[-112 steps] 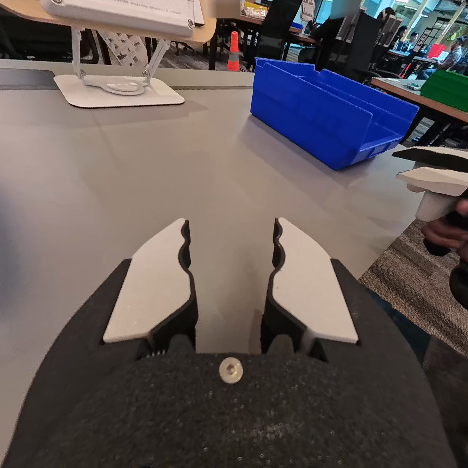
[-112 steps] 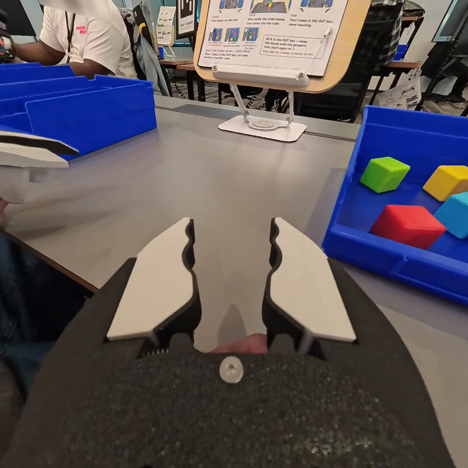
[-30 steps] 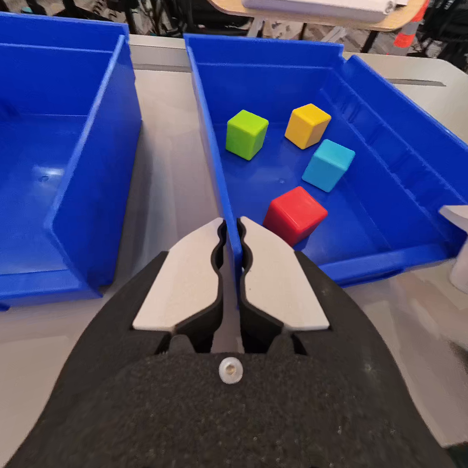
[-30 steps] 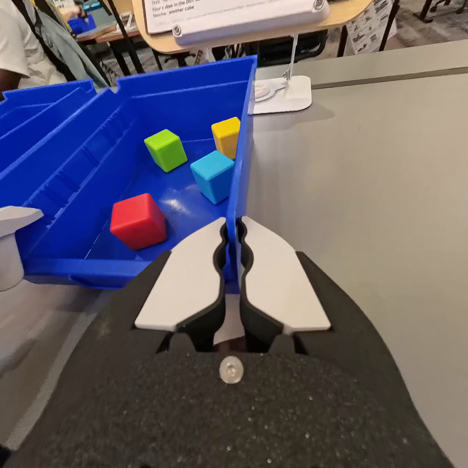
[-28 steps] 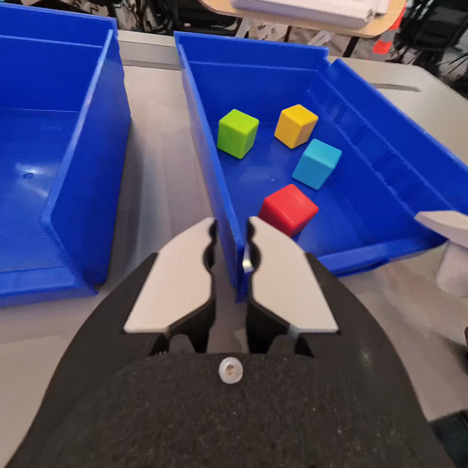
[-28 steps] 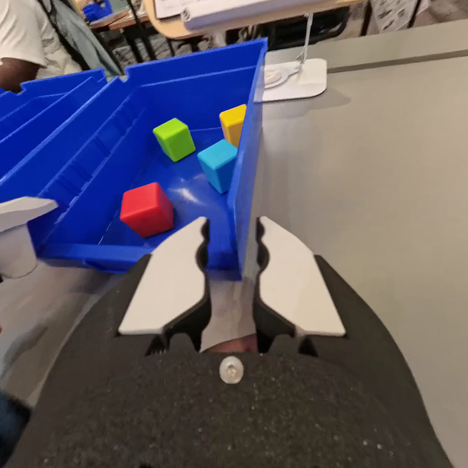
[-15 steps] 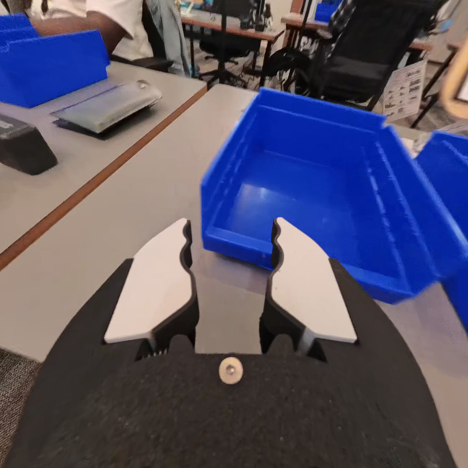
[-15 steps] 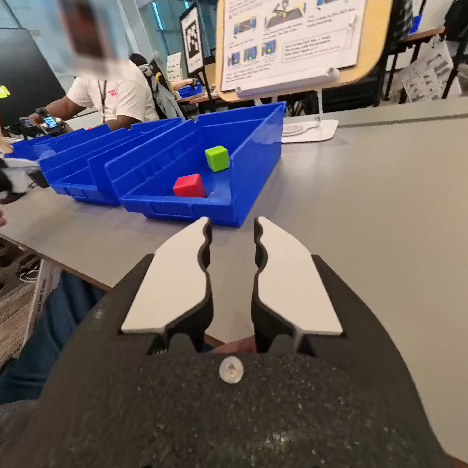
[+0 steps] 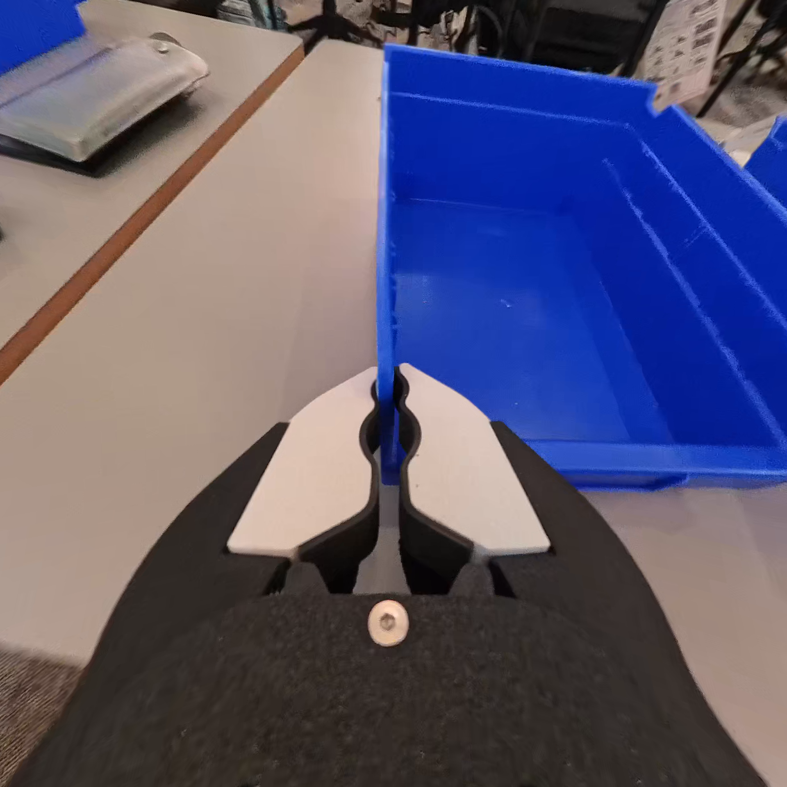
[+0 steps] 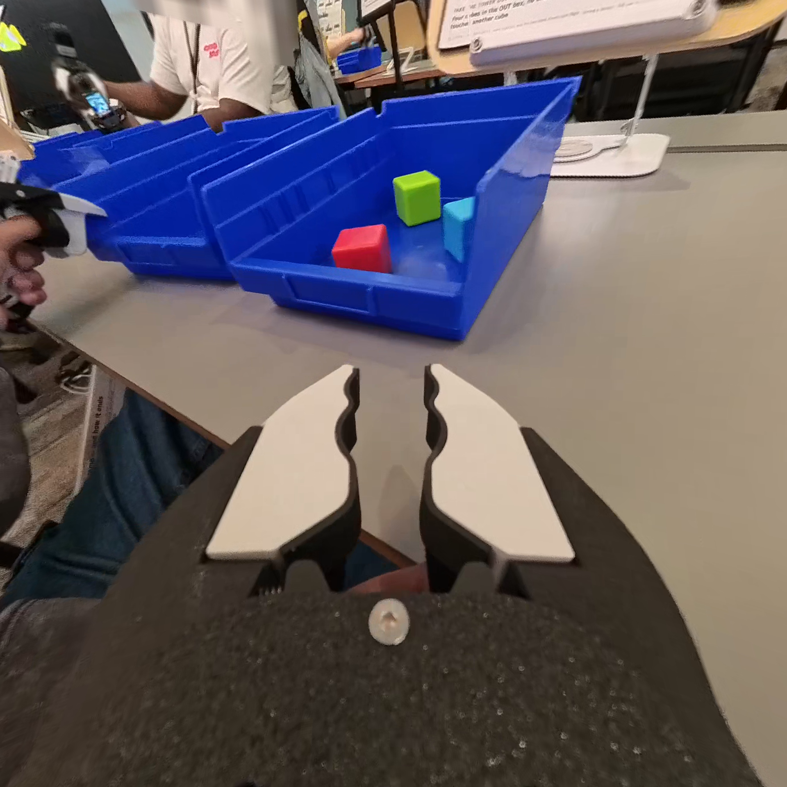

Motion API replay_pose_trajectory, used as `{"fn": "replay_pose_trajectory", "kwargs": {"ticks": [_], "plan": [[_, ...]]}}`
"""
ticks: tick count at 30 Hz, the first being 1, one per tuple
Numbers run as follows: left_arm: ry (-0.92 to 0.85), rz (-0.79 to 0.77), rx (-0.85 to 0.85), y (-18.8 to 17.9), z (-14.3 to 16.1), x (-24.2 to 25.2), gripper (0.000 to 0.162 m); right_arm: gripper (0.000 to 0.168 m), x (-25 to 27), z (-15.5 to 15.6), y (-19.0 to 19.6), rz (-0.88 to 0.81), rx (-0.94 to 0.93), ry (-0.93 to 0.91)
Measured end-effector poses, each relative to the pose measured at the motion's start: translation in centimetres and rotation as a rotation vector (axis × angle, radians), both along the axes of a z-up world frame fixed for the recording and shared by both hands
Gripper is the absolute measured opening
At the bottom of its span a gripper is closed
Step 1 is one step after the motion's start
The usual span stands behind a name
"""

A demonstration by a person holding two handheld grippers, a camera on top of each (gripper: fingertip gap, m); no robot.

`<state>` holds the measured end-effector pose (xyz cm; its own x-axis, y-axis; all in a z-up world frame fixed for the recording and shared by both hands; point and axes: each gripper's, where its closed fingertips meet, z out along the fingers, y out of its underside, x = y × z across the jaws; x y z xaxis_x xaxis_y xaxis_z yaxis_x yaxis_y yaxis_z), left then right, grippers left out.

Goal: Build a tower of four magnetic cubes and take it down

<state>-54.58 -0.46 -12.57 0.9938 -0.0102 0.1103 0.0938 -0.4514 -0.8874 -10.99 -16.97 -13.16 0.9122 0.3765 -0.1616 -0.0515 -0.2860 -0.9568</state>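
My left gripper (image 9: 386,374) is shut on the left side wall of an empty blue bin (image 9: 511,106), near its front corner. The right wrist view shows this gripper (image 10: 72,221) far left at that bin (image 10: 162,251). My right gripper (image 10: 389,374) is open and empty, low over the grey table by its front edge. Ahead of it stands a second blue bin (image 10: 362,294) with a red cube (image 10: 362,249), a green cube (image 10: 417,202) and a cyan cube (image 10: 458,225). The bin's right wall hides part of the cyan cube. No yellow cube shows.
A sign board on a white-footed stand (image 10: 609,155) is behind the cube bin. A neighbouring table with a grey pouch (image 9: 98,98) lies to the left. A person in a white shirt (image 10: 213,64) sits at the back. Legs in jeans (image 10: 127,468) are below the table edge.
Both grippers let go of the cube bin's walls and drew back. My left gripper swung to the empty bin and shut on its left wall. My right gripper stays open.
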Motion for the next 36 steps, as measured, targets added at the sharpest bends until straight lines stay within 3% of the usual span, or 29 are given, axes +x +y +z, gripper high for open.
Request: {"fn": "replay_pose_trajectory", "kwargs": {"ticks": [8, 11, 14, 16, 17, 19, 21, 26, 31, 36], "plan": [[-0.037, 0.109, 0.057, -11.1, 0.1, 1.1, 0.004, 0.039, -13.3, 0.5, 0.9, 0.26, -0.058, -0.047], [-0.098, 0.145, 0.093, -14.4, 0.1, 1.4, 0.004, 0.044, -19.2, 1.7, 1.6, 0.347, -0.044, -0.056], [-0.079, 0.14, 0.106, -17.0, 0.1, 1.9, 0.003, 0.047, -23.6, 0.8, 1.6, 0.419, -0.084, -0.079], [-0.041, 0.127, 0.115, -18.2, 0.0, 2.5, 0.003, 0.049, -24.4, 0.0, 2.4, 0.358, -0.101, -0.111], [-0.004, 0.117, 0.119, -18.7, 0.1, 2.9, 0.004, 0.045, -24.2, 0.3, 2.8, 0.321, -0.082, -0.109], [0.098, 0.118, 0.158, -19.4, 0.8, 3.5, 0.005, 0.011, -22.9, 1.7, 3.7, 0.227, -0.025, -0.093], [0.179, 0.119, 0.236, -19.9, 2.7, 4.4, 0.006, 0.005, -22.0, 3.4, 4.1, 0.188, 0.004, -0.05], [0.233, 0.072, 0.466, -19.2, 10.3, 8.8, 0.006, 0.004, -17.0, 10.9, 4.1, 0.037, 0.256, -0.017], [0.15, -0.099, 0.633, -15.6, 18.1, 17.0, 0.005, 0.005, -7.5, 19.3, 3.5, -0.135, 0.447, -0.008], [0.081, -0.326, 0.647, -11.4, 21.1, 29.5, 0.005, 0.005, 5.2, 22.2, 3.6, -0.348, 0.435, -0.049]]}}
